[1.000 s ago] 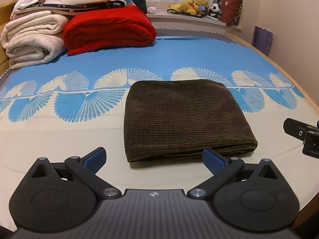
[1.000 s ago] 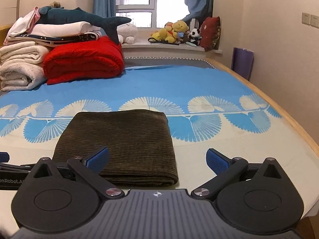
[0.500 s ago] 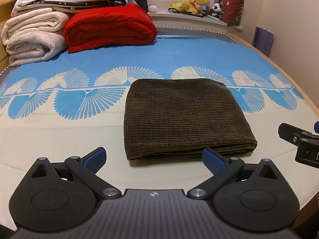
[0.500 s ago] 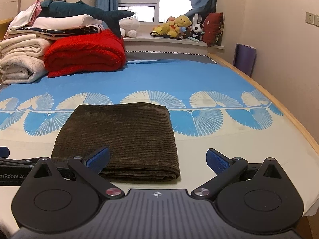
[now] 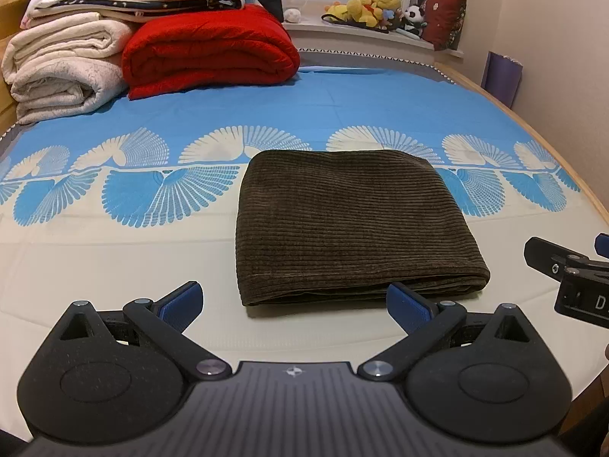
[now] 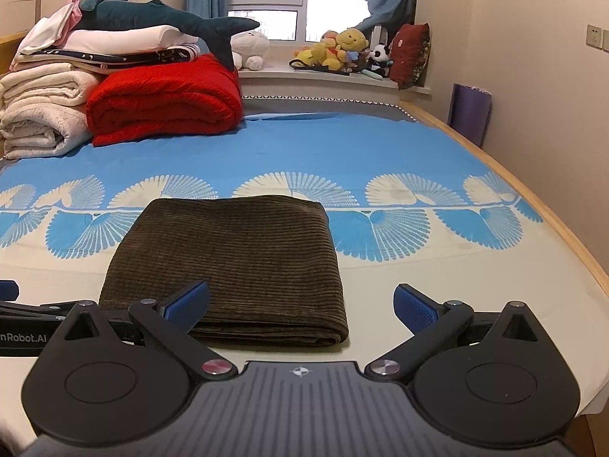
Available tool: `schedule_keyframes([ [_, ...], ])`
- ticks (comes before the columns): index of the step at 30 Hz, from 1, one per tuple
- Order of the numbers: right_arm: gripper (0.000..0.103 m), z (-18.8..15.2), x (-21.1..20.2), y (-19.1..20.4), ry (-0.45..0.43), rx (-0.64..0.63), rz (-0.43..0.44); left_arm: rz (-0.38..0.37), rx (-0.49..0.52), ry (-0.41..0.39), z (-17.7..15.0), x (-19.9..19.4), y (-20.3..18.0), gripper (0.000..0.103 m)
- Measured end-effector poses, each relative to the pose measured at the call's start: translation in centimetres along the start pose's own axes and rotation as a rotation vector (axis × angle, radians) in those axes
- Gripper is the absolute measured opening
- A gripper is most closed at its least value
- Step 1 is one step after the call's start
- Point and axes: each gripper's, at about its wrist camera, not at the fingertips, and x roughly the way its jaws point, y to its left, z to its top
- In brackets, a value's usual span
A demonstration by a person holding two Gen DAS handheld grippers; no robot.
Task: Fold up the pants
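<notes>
The bed (image 5: 114, 266) filled both views, its sheet cream at the near end and blue with fan prints beyond. At the far end lay a folded red quilt (image 5: 209, 53) beside stacked pale blankets (image 5: 64, 64). The pants (image 5: 342, 224), dark brown corduroy, lay folded into a flat rectangle near the bed's front edge. The left gripper (image 5: 293, 301) hovered just short of them with fingers spread and empty; the right gripper (image 6: 300, 302) was likewise spread wide, holding nothing.
</notes>
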Motion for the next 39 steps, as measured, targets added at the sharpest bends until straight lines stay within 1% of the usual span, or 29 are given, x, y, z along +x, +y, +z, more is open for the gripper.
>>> schedule_keyframes([
  [39, 0.102, -0.11, -0.23, -0.16, -0.006, -0.008, 0.004, -0.009, 0.005, 0.001, -0.03, 0.04, 0.07, 0.103],
])
